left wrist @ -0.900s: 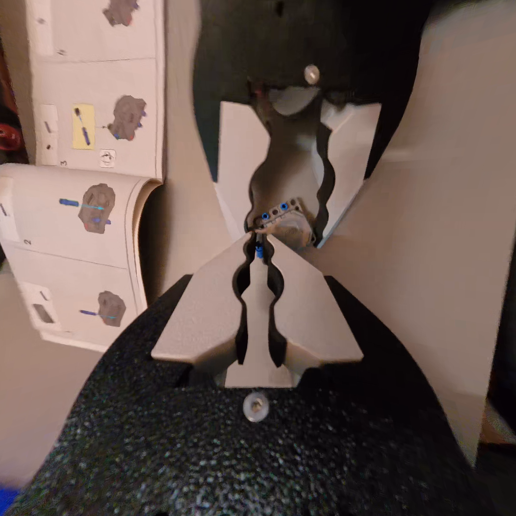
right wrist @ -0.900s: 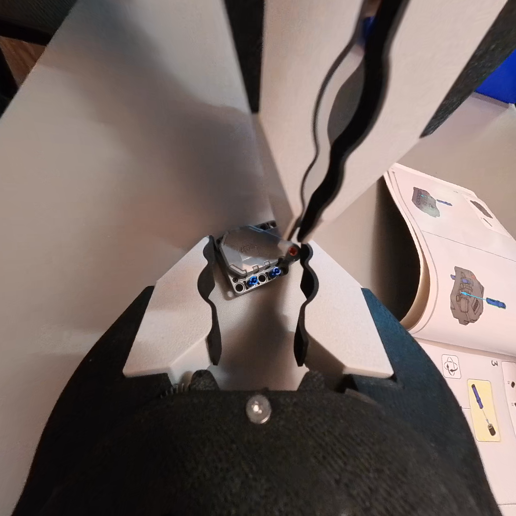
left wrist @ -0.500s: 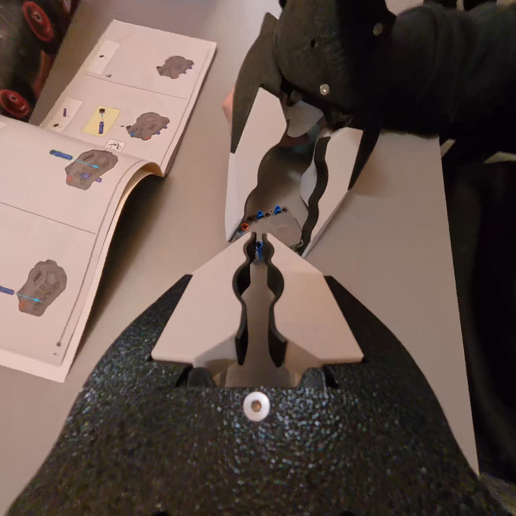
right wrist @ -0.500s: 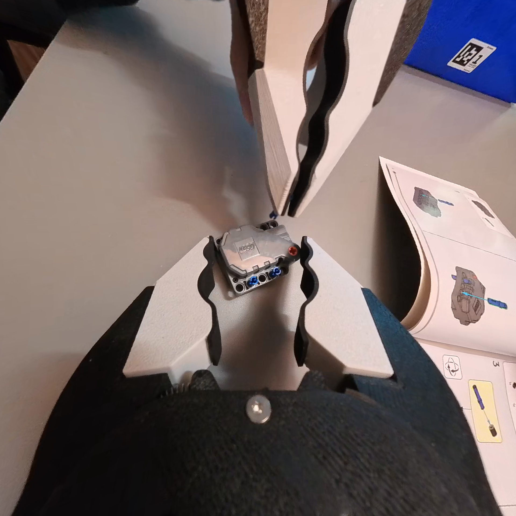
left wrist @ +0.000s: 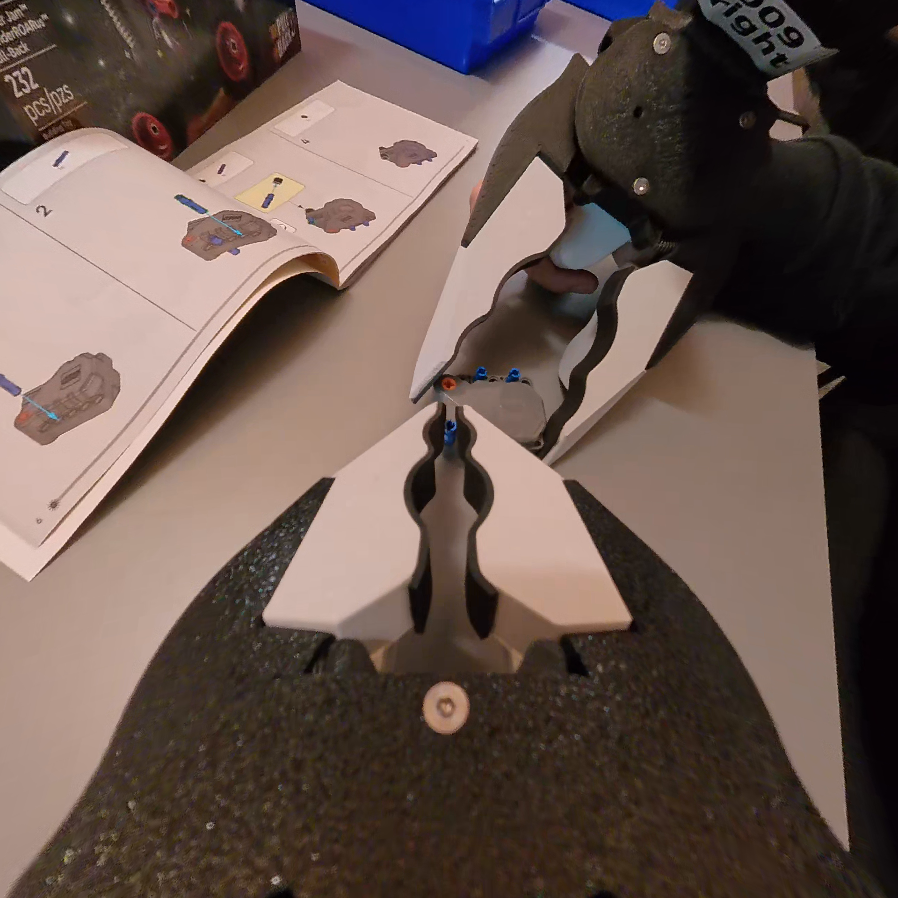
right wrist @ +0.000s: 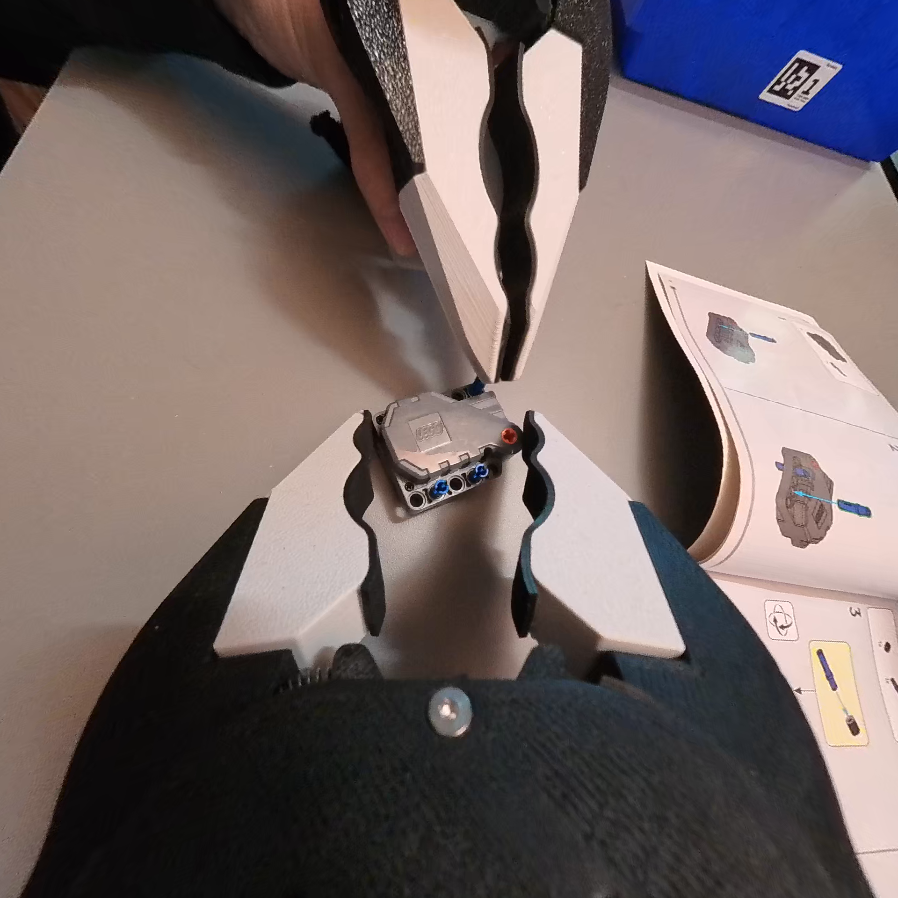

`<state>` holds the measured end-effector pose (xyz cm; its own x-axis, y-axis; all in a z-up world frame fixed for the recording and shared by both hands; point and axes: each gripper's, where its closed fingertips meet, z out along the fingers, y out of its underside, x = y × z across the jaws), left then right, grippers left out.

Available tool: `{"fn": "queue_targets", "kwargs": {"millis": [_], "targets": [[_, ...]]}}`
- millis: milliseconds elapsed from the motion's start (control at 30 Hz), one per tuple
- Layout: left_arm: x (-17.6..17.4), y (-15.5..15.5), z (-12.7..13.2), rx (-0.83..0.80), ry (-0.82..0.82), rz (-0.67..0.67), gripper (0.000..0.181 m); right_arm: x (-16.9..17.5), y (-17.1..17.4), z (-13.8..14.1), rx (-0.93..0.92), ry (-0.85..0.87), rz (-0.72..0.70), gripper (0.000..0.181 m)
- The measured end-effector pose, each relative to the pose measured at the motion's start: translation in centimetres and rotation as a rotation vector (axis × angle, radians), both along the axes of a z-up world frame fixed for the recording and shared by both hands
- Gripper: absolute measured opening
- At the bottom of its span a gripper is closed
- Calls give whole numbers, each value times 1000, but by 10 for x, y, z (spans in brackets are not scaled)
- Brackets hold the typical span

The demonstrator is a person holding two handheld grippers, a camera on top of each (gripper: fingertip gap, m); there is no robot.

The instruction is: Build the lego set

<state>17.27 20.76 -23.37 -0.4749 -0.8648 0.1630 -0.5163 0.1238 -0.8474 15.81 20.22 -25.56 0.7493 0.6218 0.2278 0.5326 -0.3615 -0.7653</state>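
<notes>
A grey lego motor block lies on the table with two blue pins in its near row of holes and a red axle end at its right corner. My right gripper is open, one finger on each side of the block, with a small gap at the right finger. My left gripper is shut on a small blue pin, its tips just short of the block. In the right wrist view the left gripper hangs over the block's far edge.
An open instruction booklet lies left of the block and shows in the right wrist view too. The dark lego box and a blue bin stand at the back. The table edge runs close on the right. Less than 4 cm separates the two grippers' tips.
My left gripper has drawn back and up from the block, still holding the blue pin. The right gripper and the block have stayed in place.
</notes>
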Motion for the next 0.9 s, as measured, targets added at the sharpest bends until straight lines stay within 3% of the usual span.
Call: {"fn": "queue_targets", "kwargs": {"millis": [33, 500, 667, 800, 900], "targets": [[1, 0, 0, 4, -3, 3, 1, 0, 0, 0, 0, 0, 0, 61], [1, -2, -2, 125, -24, -38, 2, 0, 0, 0, 1, 1, 0, 61], [0, -14, -5, 100, -12, -95, 1, 0, 0, 0, 0, 2, -1, 61], [3, -13, 0, 208, -120, -65, 1, 0, 0, 0, -2, 2, -2, 61], [6, -4, 9, 75, -114, -20, 1, 0, 0, 0, -2, 2, -2, 61]]}}
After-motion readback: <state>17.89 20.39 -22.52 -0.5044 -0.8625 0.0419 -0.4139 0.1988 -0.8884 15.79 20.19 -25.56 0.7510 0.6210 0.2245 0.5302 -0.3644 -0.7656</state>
